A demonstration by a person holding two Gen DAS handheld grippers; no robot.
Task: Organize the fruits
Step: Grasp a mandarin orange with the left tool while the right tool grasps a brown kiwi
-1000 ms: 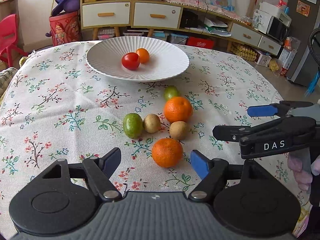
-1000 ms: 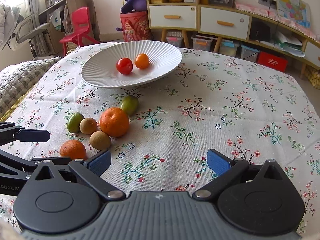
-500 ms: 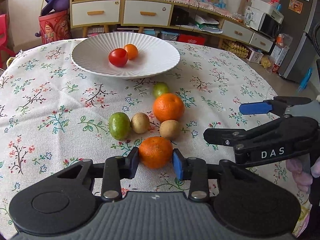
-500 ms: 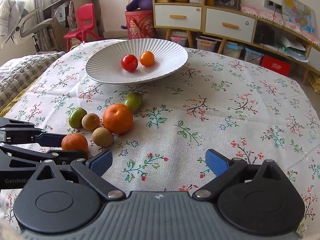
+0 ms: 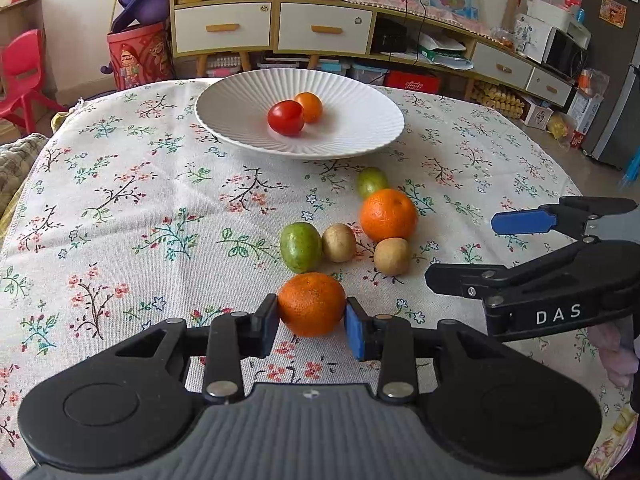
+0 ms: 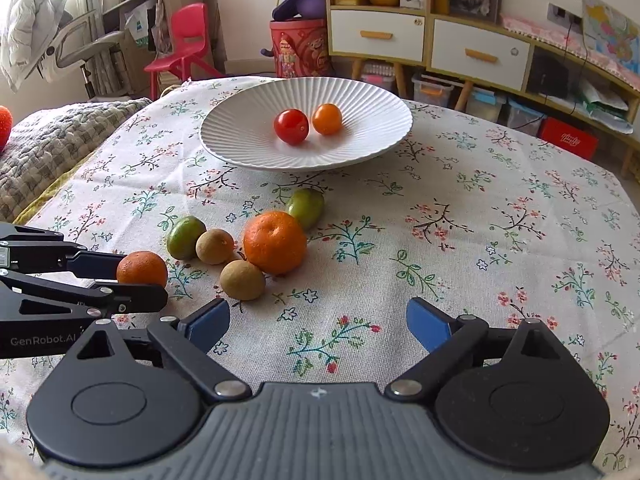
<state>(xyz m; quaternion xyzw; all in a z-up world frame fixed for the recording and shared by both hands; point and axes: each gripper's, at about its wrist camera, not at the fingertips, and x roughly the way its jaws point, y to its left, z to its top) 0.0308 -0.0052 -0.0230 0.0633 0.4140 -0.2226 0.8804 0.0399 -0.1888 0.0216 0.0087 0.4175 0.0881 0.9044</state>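
My left gripper (image 5: pixel 311 320) is shut on a small orange (image 5: pixel 311 304), which also shows in the right wrist view (image 6: pixel 142 268), low over the floral tablecloth. Beyond it lie a green fruit (image 5: pixel 300 247), two brown fruits (image 5: pixel 339 242) (image 5: pixel 391 256), a larger orange (image 5: pixel 388 215) and another green fruit (image 5: pixel 372 182). A white ribbed plate (image 5: pixel 360 136) farther back holds a red tomato (image 5: pixel 285 117) and a small orange fruit (image 5: pixel 309 107). My right gripper (image 6: pixel 318 324) is open and empty, to the right of the fruit cluster.
The round table (image 6: pixel 500 208) is covered with a flowered cloth. A grey blanket (image 6: pixel 52 148) lies past its left edge. Cabinets (image 5: pixel 280 24), a red chair (image 6: pixel 184 40) and storage boxes stand behind the table.
My left gripper moved forward and closed on the near small orange. The right gripper stayed open and shifted slightly.
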